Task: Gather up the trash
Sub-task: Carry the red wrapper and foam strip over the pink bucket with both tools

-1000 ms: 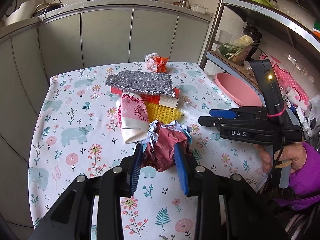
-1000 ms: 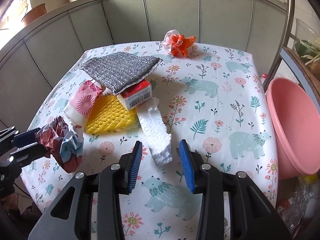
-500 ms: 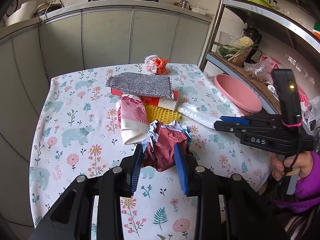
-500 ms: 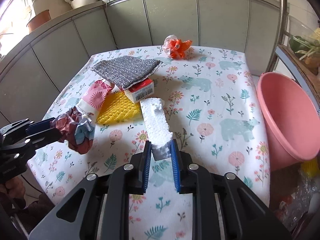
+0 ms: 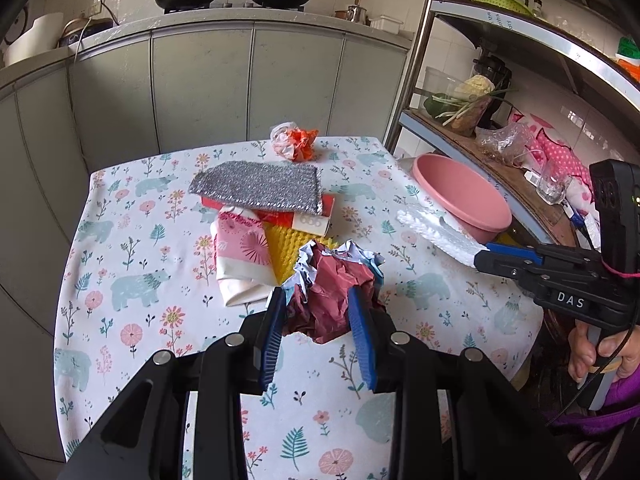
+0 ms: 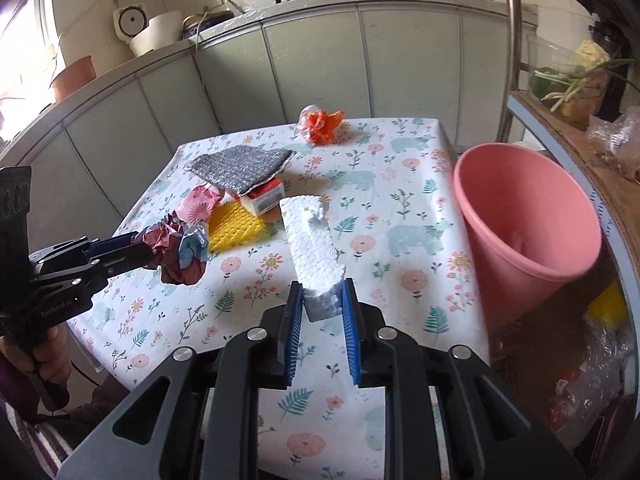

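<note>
My left gripper (image 5: 318,300) is shut on a crumpled dark red and white paper wad (image 5: 334,284), held above the floral tablecloth (image 5: 132,248); the same wad (image 6: 180,252) shows at the left of the right wrist view. My right gripper (image 6: 320,294) is shut on the near end of a long white foam strip (image 6: 310,236), lifted off the cloth and pointing away from me. In the left wrist view that foam strip (image 5: 436,232) sticks out from the right gripper's blue fingers (image 5: 512,250), close to a pink basin (image 5: 460,196).
On the table lie a silver scouring cloth (image 5: 256,186), a red and white box (image 6: 264,198), a yellow mesh pad (image 6: 236,228), a pink floral pouch (image 5: 240,252) and an orange and white crumpled bag (image 6: 322,124). The pink basin (image 6: 520,220) stands off the right edge, under a metal rack (image 5: 416,52).
The right gripper closed on the foam strip's near end, then lifted it off the cloth and carried it right, toward the basin. The left gripper kept still with its wad.
</note>
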`<action>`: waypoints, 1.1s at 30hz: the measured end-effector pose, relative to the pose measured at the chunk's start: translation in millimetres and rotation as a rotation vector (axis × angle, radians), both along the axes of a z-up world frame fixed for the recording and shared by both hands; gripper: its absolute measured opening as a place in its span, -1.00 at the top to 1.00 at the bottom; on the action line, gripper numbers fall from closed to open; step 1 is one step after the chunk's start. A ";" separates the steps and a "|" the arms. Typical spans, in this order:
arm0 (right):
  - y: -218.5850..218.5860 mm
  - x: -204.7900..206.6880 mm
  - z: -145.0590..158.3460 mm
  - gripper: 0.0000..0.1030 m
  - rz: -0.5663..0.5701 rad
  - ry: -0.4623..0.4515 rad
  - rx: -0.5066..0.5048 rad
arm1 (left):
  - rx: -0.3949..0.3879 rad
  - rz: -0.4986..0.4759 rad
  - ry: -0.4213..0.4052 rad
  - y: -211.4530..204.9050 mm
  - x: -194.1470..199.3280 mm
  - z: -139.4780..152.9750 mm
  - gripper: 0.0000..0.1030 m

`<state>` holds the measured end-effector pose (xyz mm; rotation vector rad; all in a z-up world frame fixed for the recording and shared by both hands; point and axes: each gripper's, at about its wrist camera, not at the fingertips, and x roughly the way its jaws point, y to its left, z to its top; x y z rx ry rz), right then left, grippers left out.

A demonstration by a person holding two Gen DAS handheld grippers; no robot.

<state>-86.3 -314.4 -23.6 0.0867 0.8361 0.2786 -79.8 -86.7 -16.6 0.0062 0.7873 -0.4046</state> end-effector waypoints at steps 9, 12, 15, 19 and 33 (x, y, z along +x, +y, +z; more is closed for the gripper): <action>-31.9 -11.3 16.5 0.61 -0.098 -0.054 0.009 | 0.001 -0.058 -0.054 -31.2 9.3 20.1 0.39; -41.8 -11.9 19.6 0.61 -0.133 -0.068 0.009 | 0.002 -0.076 -0.070 -46.4 17.8 26.5 0.39; -53.9 -11.0 23.0 0.61 -0.174 -0.082 0.009 | -0.009 -0.098 -0.082 -59.7 25.5 31.9 0.39; -74.5 -7.4 26.0 0.61 -0.236 -0.096 0.005 | -0.022 -0.133 -0.102 -82.8 39.6 40.3 0.39; -141.1 22.5 14.9 0.61 -0.429 -0.088 0.020 | -0.071 -0.237 -0.097 -171.8 97.2 42.2 0.39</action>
